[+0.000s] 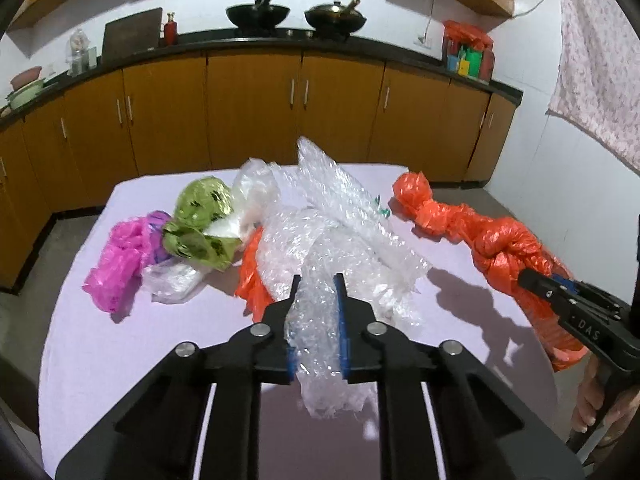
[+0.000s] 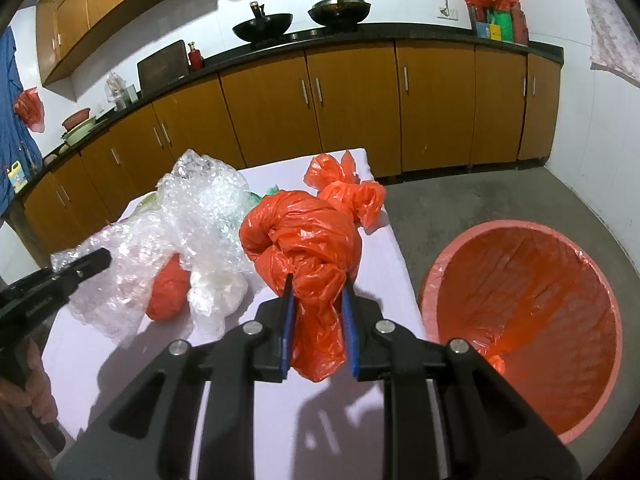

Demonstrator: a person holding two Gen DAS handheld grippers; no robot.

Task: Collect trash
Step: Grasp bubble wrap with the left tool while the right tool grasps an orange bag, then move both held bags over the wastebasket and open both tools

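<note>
On the lilac-covered worktop [image 1: 100,340] the trash lies heaped toward the far edge: a pink bag [image 1: 120,264], a green printed bag [image 1: 200,224], a milky clear bag [image 1: 170,284] and a long sheet of bubble wrap [image 1: 332,216]. The left hand-held gripper [image 1: 316,312] is closed on the near end of the bubble wrap, the film bunched between its blue pads. The right hand-held gripper [image 2: 318,320] is clamped on a knotted orange bag [image 2: 304,240], its far knots trailing toward the worktop's far right corner. The orange-lined bin [image 2: 520,320] stands on the floor just off the worktop's right edge.

The likeliest trouble is the bubble wrap: it drapes over a second small orange bag [image 1: 250,276] and touches the clear bag, so lifting it could drag those along or flick them off the edge. The grip holds only a thin bunch of slippery film, which may slide out once the sheet's weight hangs from it. The orange bag's long tail could catch on the worktop's right edge or on the bin's rim and fall outside it.

Both grippers point forward and slope downward over the near part of the worktop. A person's hand [image 1: 596,400] grasps the right tool's handle at the near right corner.
</note>
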